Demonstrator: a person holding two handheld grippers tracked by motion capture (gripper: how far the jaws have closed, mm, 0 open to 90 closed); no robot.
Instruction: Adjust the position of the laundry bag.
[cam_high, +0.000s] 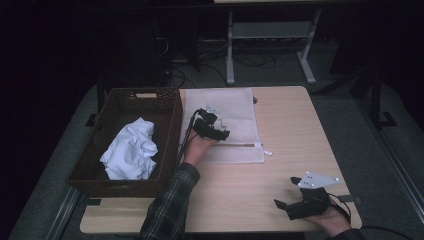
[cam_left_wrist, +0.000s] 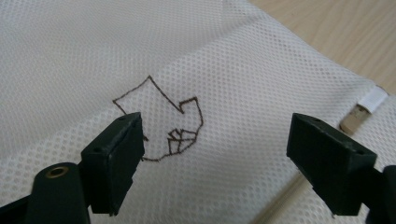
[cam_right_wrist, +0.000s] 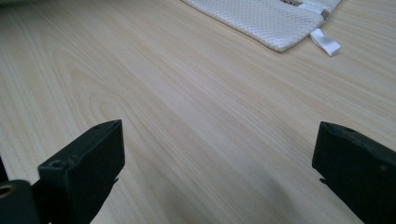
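1. Mesh laundry bag (cam_high: 225, 120) lies flat on the surface (cam_high: 280, 190), just beside the wicker basket (cam_high: 125, 100).
2. Left claw (cam_left_wrist: 215, 154) hovers over the bag's brown stitched emblem (cam_left_wrist: 173, 121), jaws apart, nothing between them.
3. Right claw (cam_right_wrist: 219, 172) sits low over bare wood, well apart from the bag, jaws wide open.
4. Crumpled white cloth (cam_high: 132, 150) rests in the basket.

Left gripper (cam_high: 216, 131): black body, black cable trailing back, blocky black jaws with small screw holes, brass eyelet. Right gripper (cam_high: 287, 200): same black build, grey three-cornered plate on top. Left sleeve (cam_high: 170, 207) dark plaid.
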